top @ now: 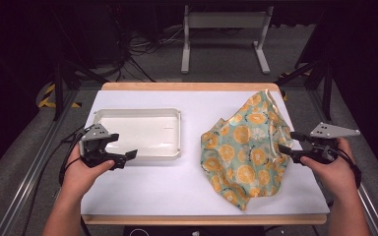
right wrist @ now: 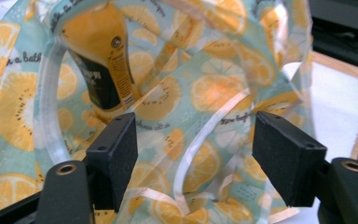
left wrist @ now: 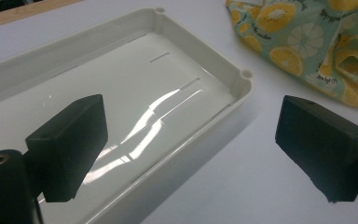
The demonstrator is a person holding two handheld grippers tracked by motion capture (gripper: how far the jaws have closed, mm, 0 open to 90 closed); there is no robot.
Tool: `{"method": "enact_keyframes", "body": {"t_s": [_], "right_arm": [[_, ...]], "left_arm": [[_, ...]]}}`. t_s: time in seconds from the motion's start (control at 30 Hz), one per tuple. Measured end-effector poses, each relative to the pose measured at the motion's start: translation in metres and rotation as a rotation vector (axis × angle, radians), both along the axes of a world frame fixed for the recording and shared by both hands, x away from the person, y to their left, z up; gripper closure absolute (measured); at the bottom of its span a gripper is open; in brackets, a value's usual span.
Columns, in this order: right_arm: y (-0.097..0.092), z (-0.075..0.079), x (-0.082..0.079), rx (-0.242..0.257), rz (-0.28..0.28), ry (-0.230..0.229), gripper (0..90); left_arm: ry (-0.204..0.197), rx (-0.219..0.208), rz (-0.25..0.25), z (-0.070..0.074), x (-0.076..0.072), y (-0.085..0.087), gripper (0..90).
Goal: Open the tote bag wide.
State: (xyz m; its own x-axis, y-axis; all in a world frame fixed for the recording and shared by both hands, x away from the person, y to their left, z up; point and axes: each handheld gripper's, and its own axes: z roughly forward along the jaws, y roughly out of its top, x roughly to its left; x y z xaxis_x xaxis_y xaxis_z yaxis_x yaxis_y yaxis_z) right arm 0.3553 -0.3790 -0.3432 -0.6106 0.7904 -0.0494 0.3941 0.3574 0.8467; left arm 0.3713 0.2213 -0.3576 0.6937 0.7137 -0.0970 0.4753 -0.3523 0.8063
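- White sheet covers the bench [top: 142,187]; wood edge shows at the far and near sides.
- Orange-slice print bag [top: 243,147], pale teal fabric, lies crumpled on the right half of the bench, mouth turned toward the right hand.
- Right tongs [top: 290,143] sit at the bag's right edge, jaws spread apart, nothing pinched; held by the person's right hand [top: 332,169].
- Right gripper view: the bag [right wrist: 205,93] is close ahead of both jaws, its clear trim looping around the opening; a yellow bottle with a dark label [right wrist: 100,60] lies inside the bag, upper left.
- White plastic tray [top: 177,147], rectangular and shallow, sits on the left half of the bench, well apart from the bag.
- Left tongs [top: 123,150] hover at the tray's near edge, jaws released, gripping nothing; left hand [top: 86,172] holds them.
- Left gripper view: one jaw over the tray [left wrist: 242,79], the other over bare bench; bag corner [left wrist: 307,42] at upper right.
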Motion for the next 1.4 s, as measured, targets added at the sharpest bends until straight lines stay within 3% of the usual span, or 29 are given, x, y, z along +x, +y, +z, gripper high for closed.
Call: {"method": "enact_keyframes", "body": {"t_s": [0.33, 0.7, 0.97, 1.1, 1.3, 1.37, 1.4], "right_arm": [[-0.003, 0.016, 0.001, 0.053, -0.018, -0.087, 26.0], [0.011, 0.015, 0.034, -0.056, -0.018, -0.097, 23.0], [0.014, 0.001, 0.061, -0.082, -0.033, -0.081, 22.0], [0.014, -0.005, 0.071, -0.071, -0.039, -0.067, 22.1], [0.012, -0.01, 0.078, -0.059, -0.038, -0.062, 28.0], [0.01, -0.011, 0.079, -0.067, -0.032, -0.061, 34.9], [0.008, -0.011, 0.078, -0.072, -0.036, -0.056, 43.2]], "left_arm": [[-0.01, -0.006, 0.004, 0.005, -0.002, 0.005, 9.8], [-0.035, -0.002, -0.003, 0.009, -0.004, 0.001, 11.0], [-0.027, 0.005, -0.017, 0.007, -0.003, -0.003, 10.9], [-0.019, 0.001, -0.012, 0.006, -0.003, -0.004, 10.8], [-0.008, 0.006, -0.02, 0.004, -0.003, -0.005, 10.8], [-0.007, 0.005, -0.02, 0.004, -0.003, -0.005, 10.8], [-0.007, 0.004, -0.02, 0.004, -0.003, -0.005, 10.8]]}}
